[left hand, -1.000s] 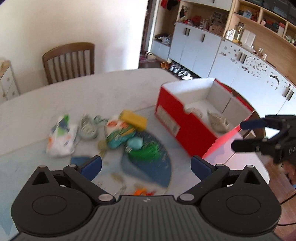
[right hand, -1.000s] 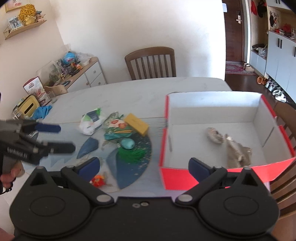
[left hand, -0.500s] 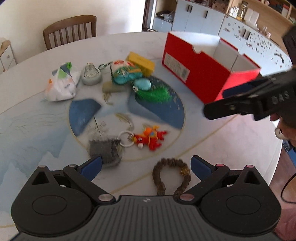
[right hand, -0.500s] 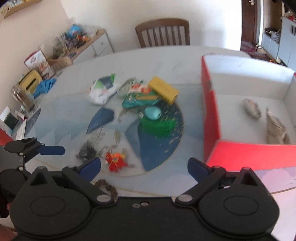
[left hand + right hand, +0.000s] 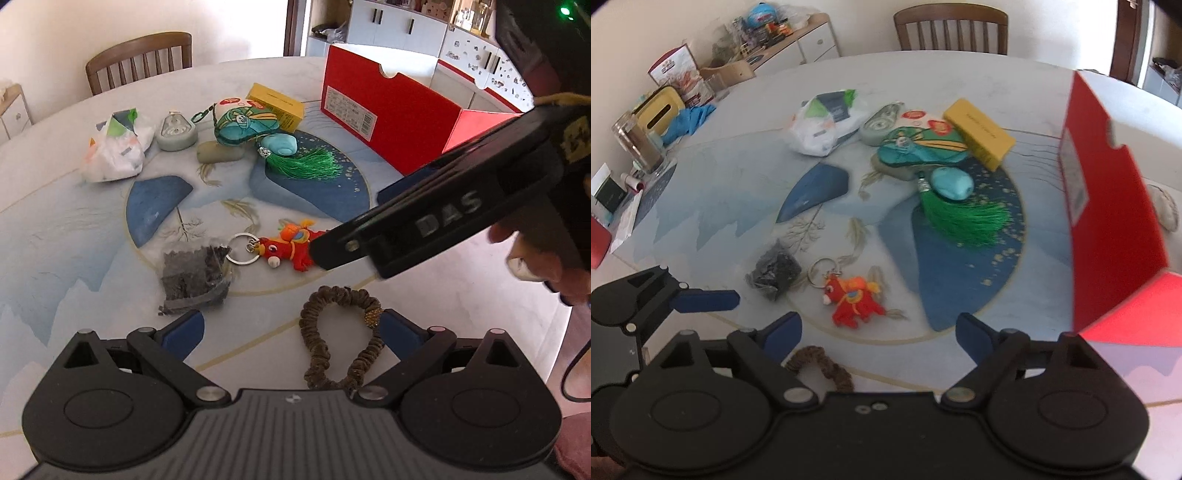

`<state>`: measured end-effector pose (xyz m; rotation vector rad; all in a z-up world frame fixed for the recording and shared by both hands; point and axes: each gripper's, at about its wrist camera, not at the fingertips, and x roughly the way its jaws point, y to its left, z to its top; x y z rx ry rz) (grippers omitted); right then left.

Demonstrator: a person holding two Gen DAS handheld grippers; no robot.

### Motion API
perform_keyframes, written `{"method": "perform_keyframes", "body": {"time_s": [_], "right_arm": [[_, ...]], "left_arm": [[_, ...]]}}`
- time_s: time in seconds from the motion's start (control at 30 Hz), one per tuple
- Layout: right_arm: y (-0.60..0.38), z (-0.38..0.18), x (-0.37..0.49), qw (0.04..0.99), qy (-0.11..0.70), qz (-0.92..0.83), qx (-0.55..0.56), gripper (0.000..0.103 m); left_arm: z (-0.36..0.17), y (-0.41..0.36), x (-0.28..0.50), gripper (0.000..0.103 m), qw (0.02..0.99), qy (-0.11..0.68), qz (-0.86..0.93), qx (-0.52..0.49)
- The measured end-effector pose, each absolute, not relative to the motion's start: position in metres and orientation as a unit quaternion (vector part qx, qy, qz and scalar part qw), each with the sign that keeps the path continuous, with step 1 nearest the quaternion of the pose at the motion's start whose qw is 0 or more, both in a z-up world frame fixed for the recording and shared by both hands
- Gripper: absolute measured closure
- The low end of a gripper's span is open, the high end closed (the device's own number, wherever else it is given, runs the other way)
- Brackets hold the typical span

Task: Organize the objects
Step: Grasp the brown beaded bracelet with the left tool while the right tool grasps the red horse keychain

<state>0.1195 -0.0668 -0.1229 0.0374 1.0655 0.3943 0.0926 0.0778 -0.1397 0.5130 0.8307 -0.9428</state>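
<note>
Two wrist views, shared table [image 5: 92, 236]

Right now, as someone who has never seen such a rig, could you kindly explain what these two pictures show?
A person holds a two-finger tool in each hand; a camera on each looks along its fingers. In the left view, the left tool is open over a brown scrunchie, and the right tool's black body crosses the picture. In the right view, the right tool is open near a red horse keychain. Also on the table: a green tassel, yellow box, white bag and red shoebox. Nothing is held.
</note>
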Motion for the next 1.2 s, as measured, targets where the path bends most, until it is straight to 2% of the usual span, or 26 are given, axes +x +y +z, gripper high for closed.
{"method": "perform_keyframes", "body": {"time_s": [0.1, 0.3, 0.53, 0.6, 0.83, 0.9, 1.0, 1.17, 1.2], "right_arm": [[-0.057, -0.126, 0.121, 0.841, 0.505, 0.194, 0.003, 0.017], [-0.044, -0.133, 0.125, 0.834, 0.512, 0.205, -0.010, 0.025], [-0.032, -0.139, 0.129, 0.832, 0.514, 0.207, -0.028, 0.037], [-0.030, -0.140, 0.129, 0.832, 0.514, 0.207, -0.033, 0.041], [-0.026, -0.140, 0.130, 0.835, 0.509, 0.203, -0.047, 0.050], [-0.026, -0.140, 0.130, 0.835, 0.509, 0.203, -0.051, 0.055], [-0.026, -0.140, 0.130, 0.837, 0.506, 0.199, -0.061, 0.064], [-0.031, -0.138, 0.130, 0.839, 0.504, 0.196, -0.055, 0.065], [-0.033, -0.137, 0.129, 0.841, 0.502, 0.195, -0.051, 0.074]], "left_arm": [[-0.141, 0.077, 0.089, 0.014, 0.776, 0.383, -0.437, 0.244], [-0.147, 0.076, 0.086, 0.040, 0.770, 0.393, -0.434, 0.255], [-0.146, 0.078, 0.089, 0.055, 0.769, 0.405, -0.430, 0.245], [-0.146, 0.077, 0.089, 0.063, 0.767, 0.406, -0.432, 0.245], [-0.146, 0.074, 0.087, 0.072, 0.759, 0.410, -0.442, 0.244], [-0.146, 0.073, 0.087, 0.082, 0.760, 0.410, -0.440, 0.247], [-0.146, 0.072, 0.087, 0.091, 0.760, 0.410, -0.439, 0.250], [-0.147, 0.070, 0.089, 0.094, 0.759, 0.413, -0.440, 0.246], [-0.147, 0.069, 0.090, 0.094, 0.758, 0.416, -0.439, 0.243]]}}
